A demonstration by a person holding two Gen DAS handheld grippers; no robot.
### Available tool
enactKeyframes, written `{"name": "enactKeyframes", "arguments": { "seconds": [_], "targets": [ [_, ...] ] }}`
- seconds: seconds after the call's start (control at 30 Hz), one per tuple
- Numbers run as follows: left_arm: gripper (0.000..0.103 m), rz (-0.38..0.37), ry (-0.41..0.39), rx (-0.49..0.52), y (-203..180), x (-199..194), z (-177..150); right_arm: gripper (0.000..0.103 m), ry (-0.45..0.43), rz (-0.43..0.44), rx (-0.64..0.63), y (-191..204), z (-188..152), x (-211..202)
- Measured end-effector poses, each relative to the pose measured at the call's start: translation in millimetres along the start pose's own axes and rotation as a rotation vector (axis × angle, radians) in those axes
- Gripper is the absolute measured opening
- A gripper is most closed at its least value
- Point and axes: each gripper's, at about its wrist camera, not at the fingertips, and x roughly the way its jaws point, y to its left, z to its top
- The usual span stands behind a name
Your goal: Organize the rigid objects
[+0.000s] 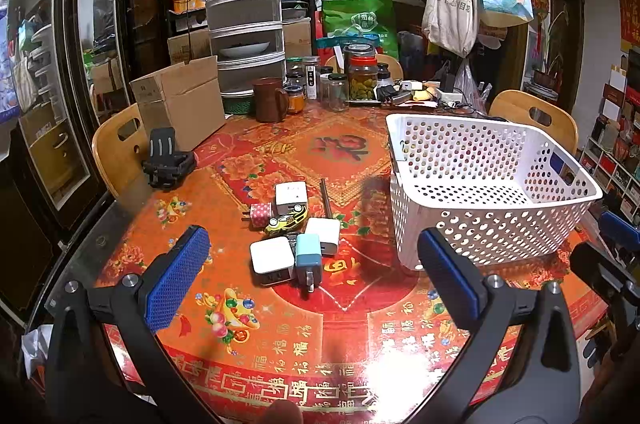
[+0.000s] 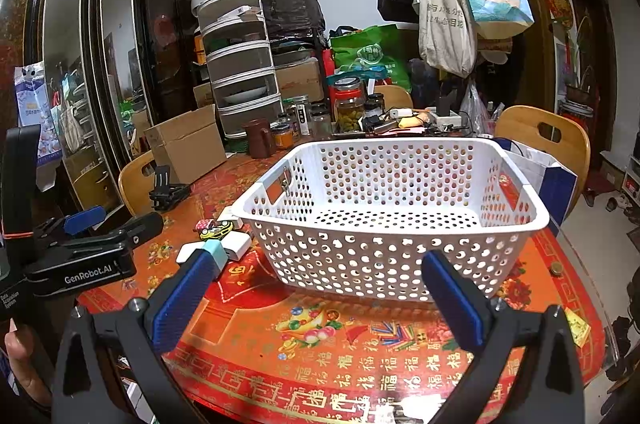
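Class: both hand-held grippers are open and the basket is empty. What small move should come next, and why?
Probably ease the left hand-held gripper forward onto the teal charger: it lies nearest in the pile, and the white basket holds nothing yet.

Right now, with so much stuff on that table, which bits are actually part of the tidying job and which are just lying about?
Part of the job:
- white basket, nothing in it
- white chargers
- teal charger
- pink checked plug
- yellow toy car
- left tongs and right tongs, both open

Just lying about:
- cardboard box
- brown mug
- glass jars
- black clamp
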Motion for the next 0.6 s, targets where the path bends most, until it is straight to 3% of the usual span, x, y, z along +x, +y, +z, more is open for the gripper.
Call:
{"name": "enactKeyframes", "arguments": {
  "seconds": [0.6],
  "targets": [
    [0.103,-0.003,0.005,-0.007,-1.2,-0.5,-0.4,0.103,0.005,0.009,-0.005,1.1,-1.4,0.1]
  ]
}}
